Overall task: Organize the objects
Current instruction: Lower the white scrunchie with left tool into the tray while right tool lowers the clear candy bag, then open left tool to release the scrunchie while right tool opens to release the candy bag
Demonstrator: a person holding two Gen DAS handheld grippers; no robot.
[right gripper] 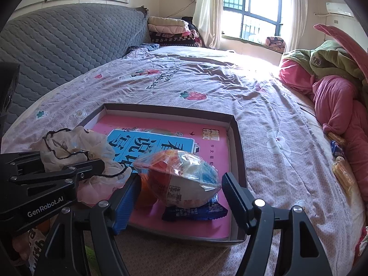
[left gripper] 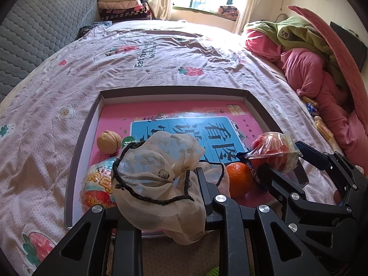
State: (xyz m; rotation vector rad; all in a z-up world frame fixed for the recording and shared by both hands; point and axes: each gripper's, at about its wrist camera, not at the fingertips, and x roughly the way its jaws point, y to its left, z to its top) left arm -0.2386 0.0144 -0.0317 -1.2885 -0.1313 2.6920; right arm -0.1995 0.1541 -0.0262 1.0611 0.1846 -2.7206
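Observation:
A shallow box tray point(left gripper: 85, 133) point(right gripper: 239, 142) with a pink book lining it lies on the bed. My left gripper point(left gripper: 158, 184) is shut on a beige mesh drawstring bag point(left gripper: 156, 170) point(right gripper: 69, 147) and holds it over the tray's near left. In the tray lie a walnut point(left gripper: 108, 141), an orange point(left gripper: 240, 178), a wrapped egg toy point(left gripper: 99, 191) and a dark blue snack packet point(right gripper: 195, 211). My right gripper point(right gripper: 181, 191) point(left gripper: 283, 161) is open around another wrapped egg toy point(right gripper: 181, 181) point(left gripper: 273, 149) that rests on the blue packet.
A pile of pink and green bedding point(left gripper: 310, 64) point(right gripper: 333, 92) lies at the right. Loose snack packets point(right gripper: 340, 161) point(left gripper: 319, 124) lie beside it on the floral sheet point(left gripper: 138, 64). A grey quilted headboard point(right gripper: 57, 43) stands at the left.

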